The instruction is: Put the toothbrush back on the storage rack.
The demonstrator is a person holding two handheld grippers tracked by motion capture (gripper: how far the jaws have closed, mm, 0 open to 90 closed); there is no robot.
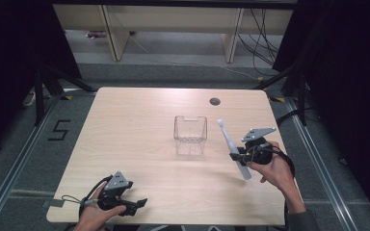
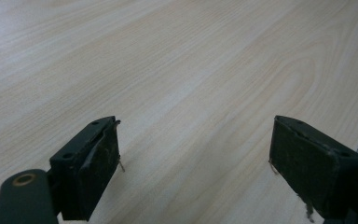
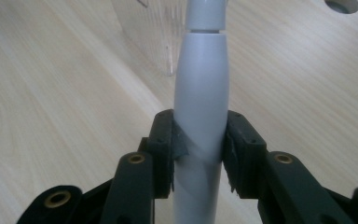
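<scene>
The right gripper [image 1: 236,156] is clamping its jaws on the handle of a white electric toothbrush [image 1: 232,146], lifted off the desk [image 1: 135,120] — pickup looks done. Dropping it into the clear container [image 1: 190,130] just beyond the jaws is remaining; the left gripper [image 1: 136,204] is resting with jaws wide, holding nothing

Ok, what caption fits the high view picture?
Right gripper lifts a white electric toothbrush beside the clear plastic box.

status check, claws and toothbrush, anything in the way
Right claw shut on the electric toothbrush, held off the table. Left claw open, nothing between its jaws. Clear container just left of the brush, nothing between them.
</scene>
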